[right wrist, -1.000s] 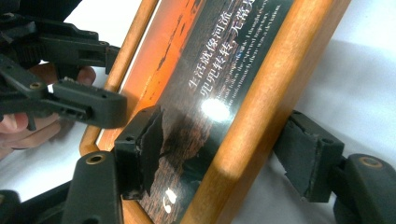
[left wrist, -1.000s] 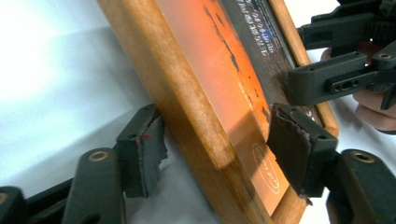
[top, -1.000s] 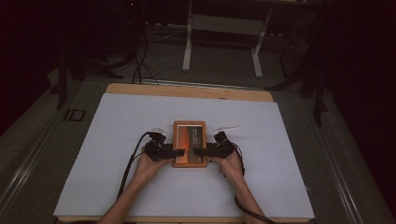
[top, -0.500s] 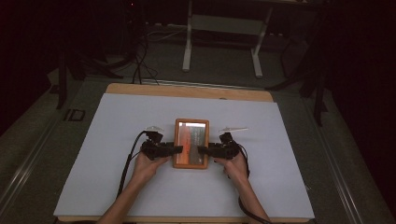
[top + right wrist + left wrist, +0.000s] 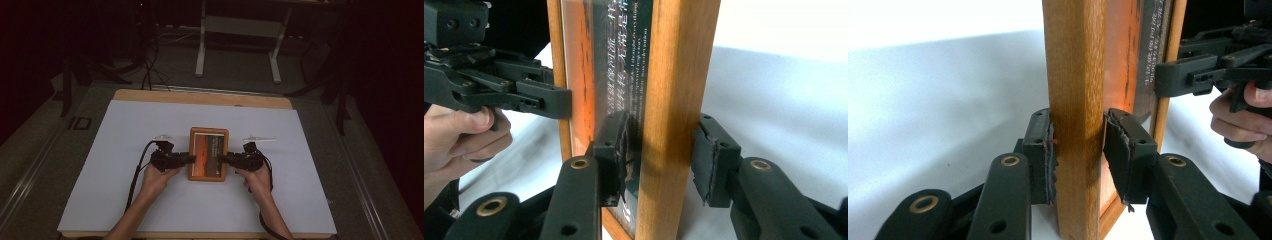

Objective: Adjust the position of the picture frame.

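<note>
- Wood under my pads: the picture frame (image 5: 208,153) sits mid-table on the white sheet (image 5: 125,130). My left gripper (image 5: 189,159) is on its left rail and my right gripper (image 5: 223,160) is on its right rail.
- My left jaws have just been closing and now pinch narrow on the rail, one pad on the back and one on the glazed face.
- My right jaws have just been closing too, with the rail between them. The inner pad (image 5: 616,150) lies against the face and the outer one is right at the back. I cannot tell whether it presses yet.
- Risk: if I raise the frame with that side loose, I expect it to pivot in the left grip and drop a corner onto the sheet.
- Risk: both bites look shallow, taking little more than the rail's width. A twist between my hands could lever the frame out or drag a pad across the glass.
- Risk: the pad facings look frayed, so the hold may be less even than it seems.
- Room: the sheet is bare towards me and out to both sides. Two pale scraps (image 5: 163,136) lie just beyond the grippers, one on each side of the frame, so pushing away would meet them first.
- Edges: the table's wooden far edge (image 5: 200,97) and the sheet's borders are well apart from the frame.
</note>
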A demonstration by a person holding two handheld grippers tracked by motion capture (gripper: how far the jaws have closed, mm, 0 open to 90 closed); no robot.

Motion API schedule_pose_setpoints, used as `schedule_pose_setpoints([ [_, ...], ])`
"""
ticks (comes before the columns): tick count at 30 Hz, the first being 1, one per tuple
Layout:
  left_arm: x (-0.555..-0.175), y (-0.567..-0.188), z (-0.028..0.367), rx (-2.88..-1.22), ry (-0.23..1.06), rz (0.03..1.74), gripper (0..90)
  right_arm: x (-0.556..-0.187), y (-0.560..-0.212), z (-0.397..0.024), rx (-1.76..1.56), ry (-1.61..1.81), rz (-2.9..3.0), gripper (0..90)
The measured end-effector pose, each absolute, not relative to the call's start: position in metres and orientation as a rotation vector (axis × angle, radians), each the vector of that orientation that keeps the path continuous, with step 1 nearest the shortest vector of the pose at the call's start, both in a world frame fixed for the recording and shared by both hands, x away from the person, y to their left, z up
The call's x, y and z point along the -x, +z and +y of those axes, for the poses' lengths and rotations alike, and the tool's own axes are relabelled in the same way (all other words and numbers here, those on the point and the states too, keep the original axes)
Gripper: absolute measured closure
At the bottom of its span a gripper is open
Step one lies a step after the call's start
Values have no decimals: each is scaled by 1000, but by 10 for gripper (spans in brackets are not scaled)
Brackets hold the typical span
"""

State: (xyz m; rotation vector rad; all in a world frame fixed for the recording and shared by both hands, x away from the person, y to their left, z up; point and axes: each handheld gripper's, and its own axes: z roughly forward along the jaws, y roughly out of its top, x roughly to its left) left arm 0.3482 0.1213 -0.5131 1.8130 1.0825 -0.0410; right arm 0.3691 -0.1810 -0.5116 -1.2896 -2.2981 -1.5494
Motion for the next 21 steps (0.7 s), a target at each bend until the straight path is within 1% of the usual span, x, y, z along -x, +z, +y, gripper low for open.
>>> schedule_pose_setpoints([
  [13,-341,-511,118,-1807,-125,1088,669,-356,-510,-190,1317,-1539,-2266,603],
  [21,-338,-517,120,-1792,-198,1123,674,-352,-518,-191,1351,-1513,-2208,604],
])
